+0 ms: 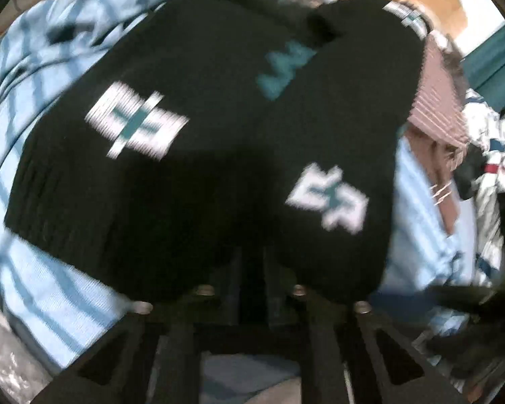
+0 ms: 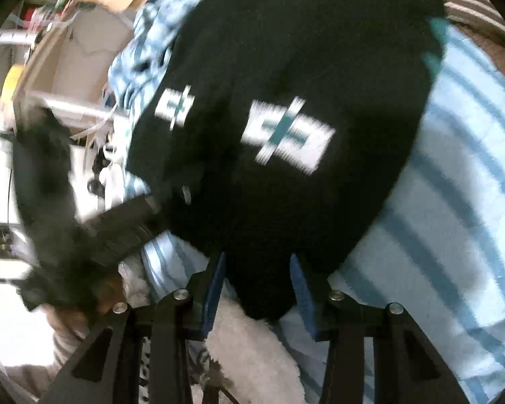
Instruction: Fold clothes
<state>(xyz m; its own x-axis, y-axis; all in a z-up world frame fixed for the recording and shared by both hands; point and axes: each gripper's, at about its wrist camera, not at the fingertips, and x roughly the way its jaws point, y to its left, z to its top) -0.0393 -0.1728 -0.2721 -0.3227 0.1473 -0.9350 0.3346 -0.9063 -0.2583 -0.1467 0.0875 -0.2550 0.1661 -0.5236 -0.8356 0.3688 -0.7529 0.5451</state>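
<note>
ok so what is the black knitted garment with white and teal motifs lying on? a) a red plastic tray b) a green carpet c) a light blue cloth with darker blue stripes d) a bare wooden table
c: in both wrist views the black knitted garment lies on the light blue striped cloth, which shows around its edges.

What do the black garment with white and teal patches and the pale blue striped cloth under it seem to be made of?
Black garment with white and teal patches: likely a knit, matte; faint ribbing shows near its edge. Pale blue striped cloth: soft woven fabric, matte, probably cotton bedding; blur leaves this open.
</note>
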